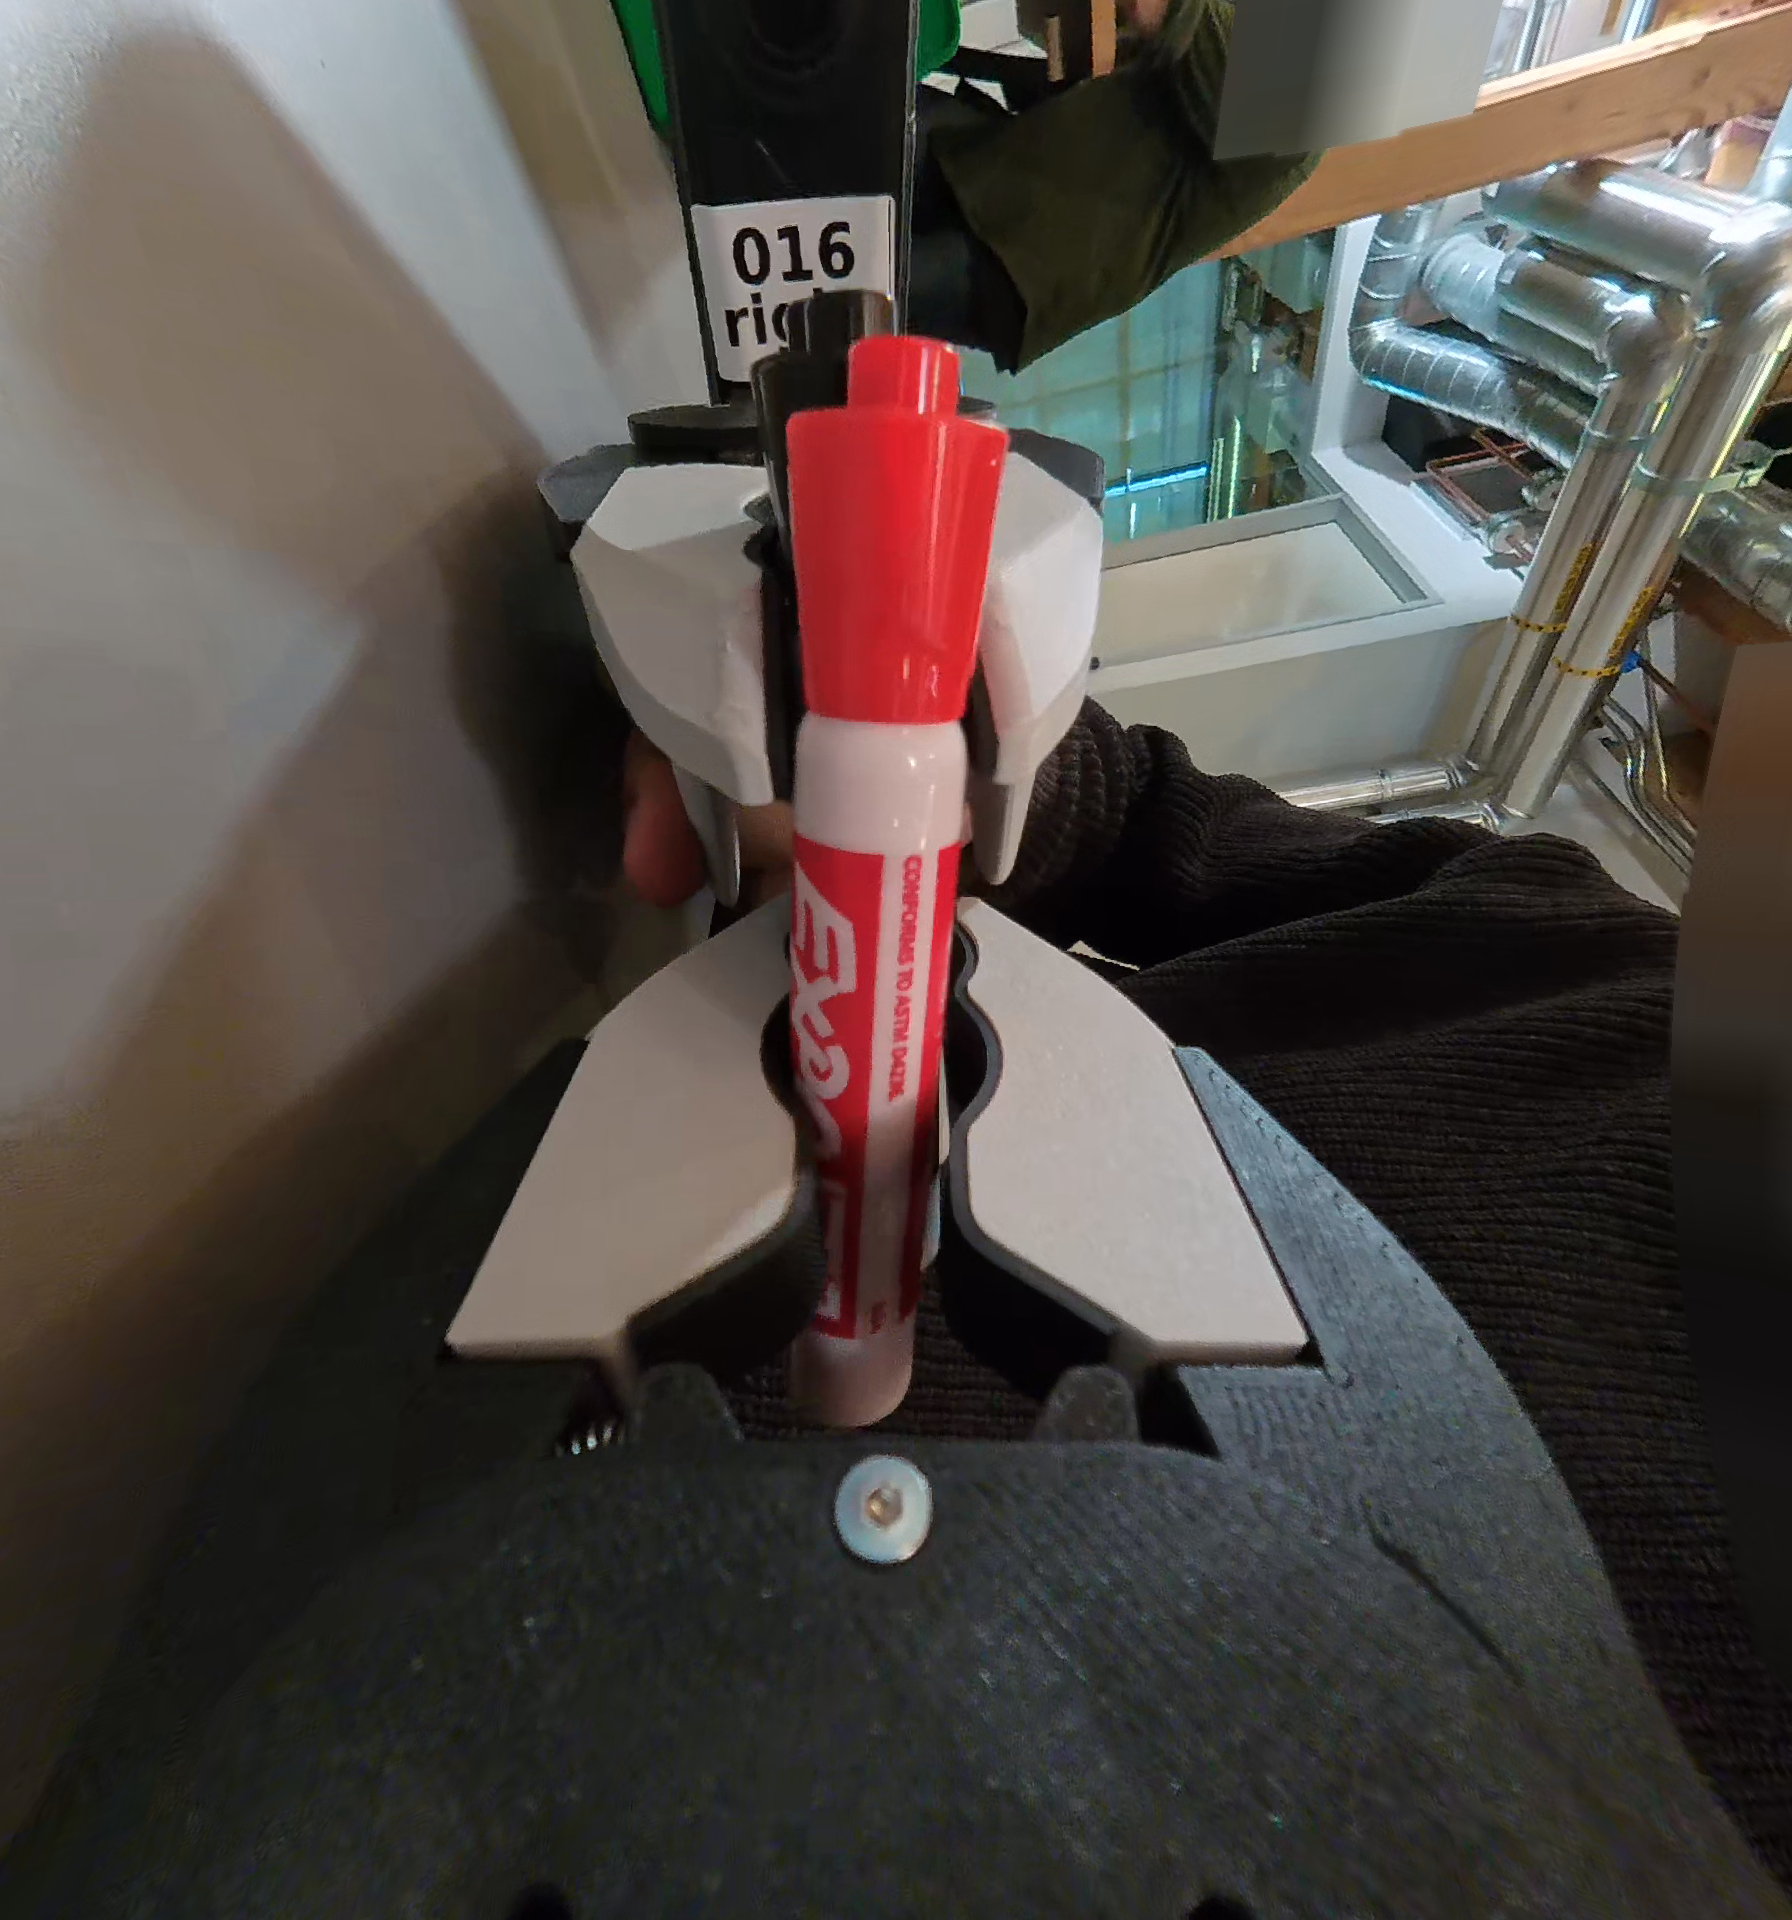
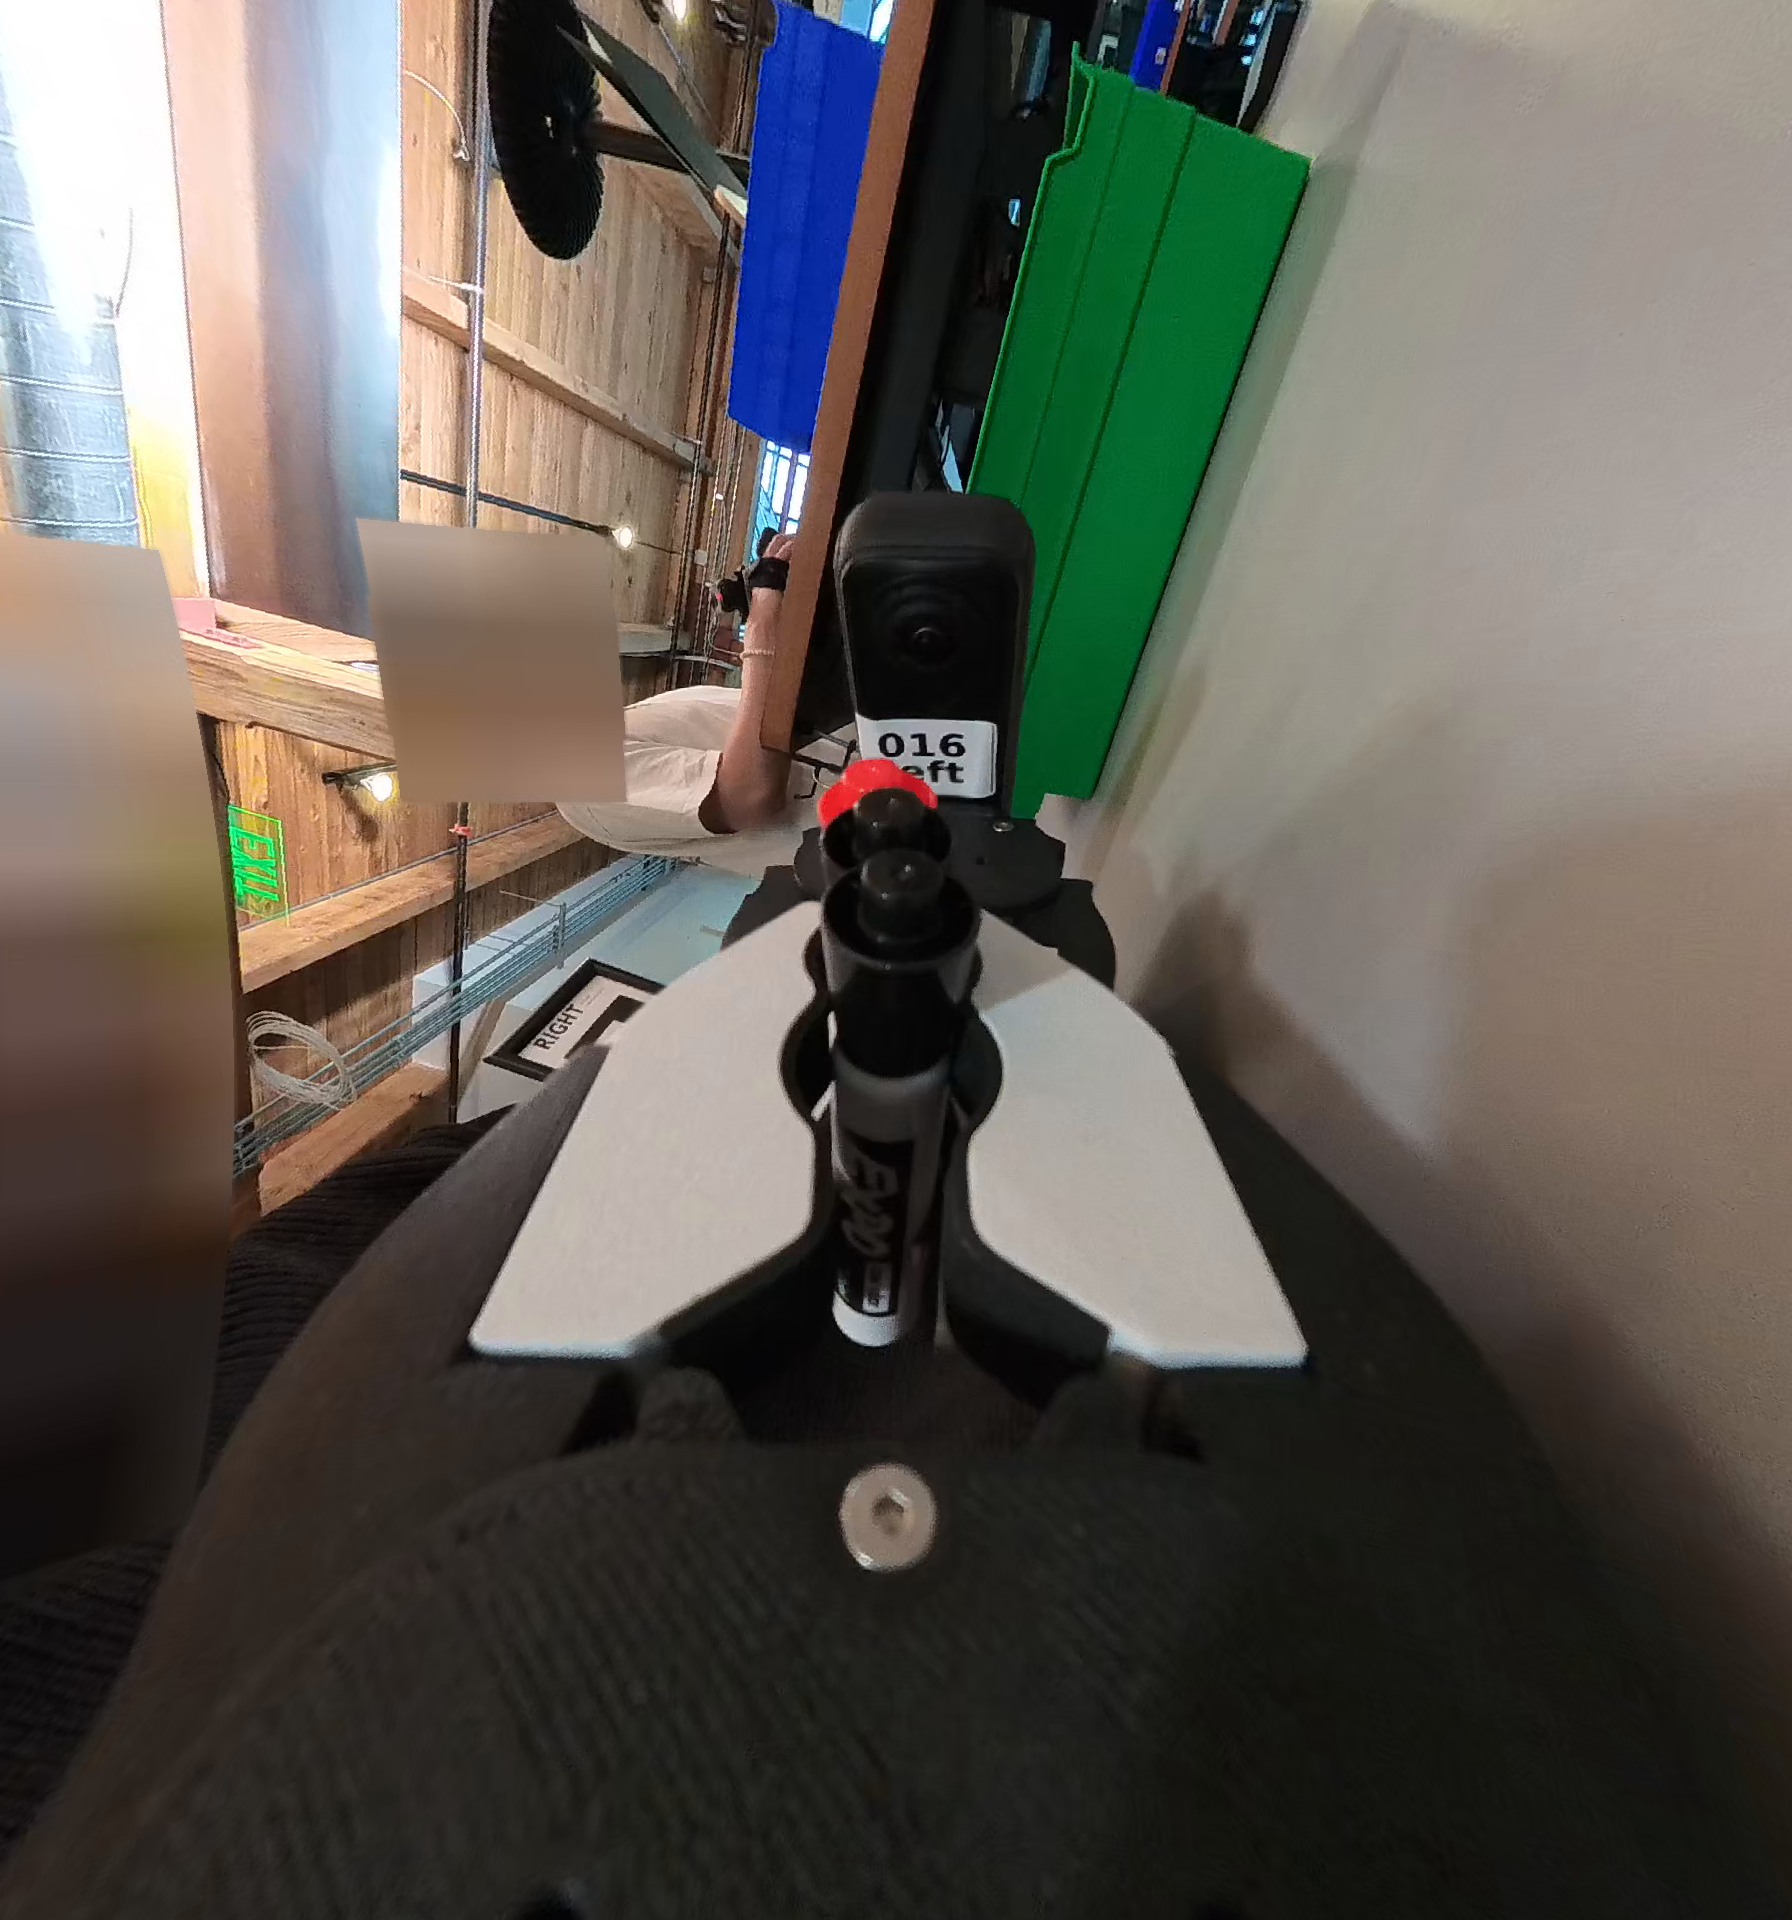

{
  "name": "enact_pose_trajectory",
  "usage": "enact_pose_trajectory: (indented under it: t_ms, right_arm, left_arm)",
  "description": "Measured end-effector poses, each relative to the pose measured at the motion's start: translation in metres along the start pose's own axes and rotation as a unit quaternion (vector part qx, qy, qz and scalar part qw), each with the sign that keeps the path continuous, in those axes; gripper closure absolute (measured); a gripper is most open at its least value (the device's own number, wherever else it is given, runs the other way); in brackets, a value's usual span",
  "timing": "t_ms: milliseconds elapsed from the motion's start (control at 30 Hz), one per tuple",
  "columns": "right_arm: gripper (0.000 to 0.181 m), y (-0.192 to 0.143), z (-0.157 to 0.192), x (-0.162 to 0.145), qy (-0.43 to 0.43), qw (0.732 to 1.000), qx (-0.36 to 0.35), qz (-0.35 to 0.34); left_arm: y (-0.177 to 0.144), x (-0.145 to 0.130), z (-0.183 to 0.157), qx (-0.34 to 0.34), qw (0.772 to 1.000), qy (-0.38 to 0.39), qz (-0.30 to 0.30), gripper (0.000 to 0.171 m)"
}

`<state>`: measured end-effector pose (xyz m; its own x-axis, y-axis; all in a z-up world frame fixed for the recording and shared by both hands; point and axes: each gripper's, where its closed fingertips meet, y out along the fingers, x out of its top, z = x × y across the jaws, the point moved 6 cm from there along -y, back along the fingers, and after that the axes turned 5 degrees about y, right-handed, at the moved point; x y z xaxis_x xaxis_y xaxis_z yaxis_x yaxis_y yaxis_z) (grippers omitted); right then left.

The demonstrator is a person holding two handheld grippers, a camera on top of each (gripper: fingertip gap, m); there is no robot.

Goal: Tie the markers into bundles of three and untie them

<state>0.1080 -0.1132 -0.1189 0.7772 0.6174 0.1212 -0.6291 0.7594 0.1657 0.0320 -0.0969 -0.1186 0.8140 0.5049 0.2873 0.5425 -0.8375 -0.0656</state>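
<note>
Both grippers face each other nose to nose, holding a cluster of markers between them in the air, beside a pale wall (no table shows in either view). In my judgement the step in hand is gathering or holding the three markers together; no band or tie is visible, so I cannot tell whether the bundle is tied.

The left gripper (image 1: 876, 1060) has its fingers (image 1: 663, 1132) drawn in narrow around the barrel of the red marker (image 1: 887, 727), whose cap points away to the far side. The right gripper (image 2: 887, 1081) is likewise closed narrow, clamping the near black marker (image 2: 892, 1039). A second black marker (image 2: 884, 823) sits just behind it, and the red cap shows beyond.

The next move likely calls for one gripper to keep the cluster aligned while the other releases and works the tie.
</note>
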Motion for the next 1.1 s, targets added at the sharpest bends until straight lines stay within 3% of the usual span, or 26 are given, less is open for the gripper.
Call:
enact_pose_trajectory:
  t_ms: [533,1100]
  right_arm:
    - [0.159,0.008,-0.003,-0.011,0.031,0.998,0.004,0.061]
    - [0.162,0.007,-0.002,-0.011,0.024,0.998,0.007,0.057]
  left_arm:
    - [0.006,-0.008,-0.001,-0.001,0.999,0.009,0.039,0.151]
    - [0.005,-0.008,-0.003,-0.016,0.999,0.009,0.036,0.145]
